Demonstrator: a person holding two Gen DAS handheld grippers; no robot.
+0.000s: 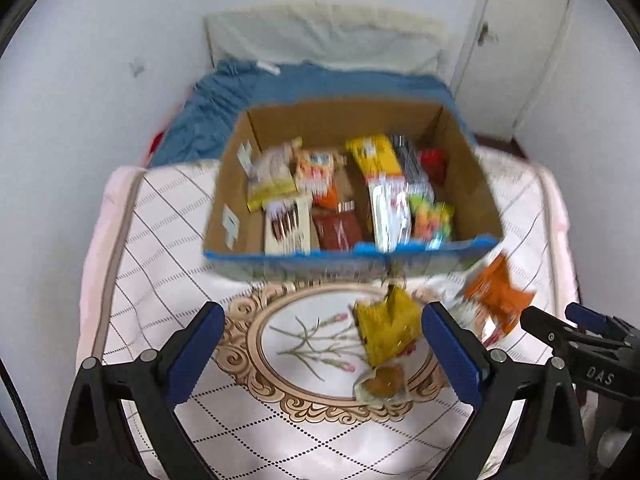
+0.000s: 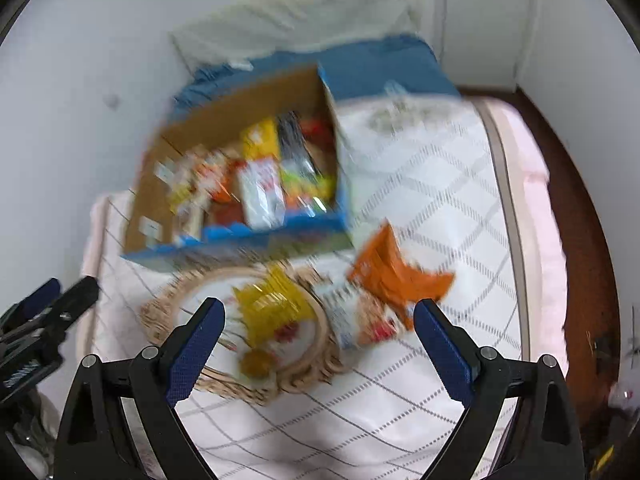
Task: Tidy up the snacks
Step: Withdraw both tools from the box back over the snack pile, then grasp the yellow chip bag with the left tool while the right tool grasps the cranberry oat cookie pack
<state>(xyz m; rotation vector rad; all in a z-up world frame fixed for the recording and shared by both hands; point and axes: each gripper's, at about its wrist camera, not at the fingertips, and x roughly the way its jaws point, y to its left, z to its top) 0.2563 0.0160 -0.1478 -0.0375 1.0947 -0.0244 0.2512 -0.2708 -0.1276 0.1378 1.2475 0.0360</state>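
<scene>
Quilted white mattress (image 1: 168, 216) with loose snacks near and a filled box beyond.

Both grippers hover over the bed's near end, the left gripper (image 1: 322, 354) and the right gripper (image 2: 318, 346) each with jaws wide apart, holding nothing. Between them, on a beige oval medallion (image 1: 256, 344) printed on the cover, lies a yellow snack packet (image 1: 386, 328); just right of it lies an orange snack packet (image 2: 394, 272). Farther on sits a cardboard box (image 1: 472, 184) with blue outer walls, packed with assorted snacks, blurred. Behind the box lie a blue blanket (image 1: 224, 104) and a pale pillow (image 1: 320, 36) against white walls; a white door (image 1: 520, 40) stands far right.
</scene>
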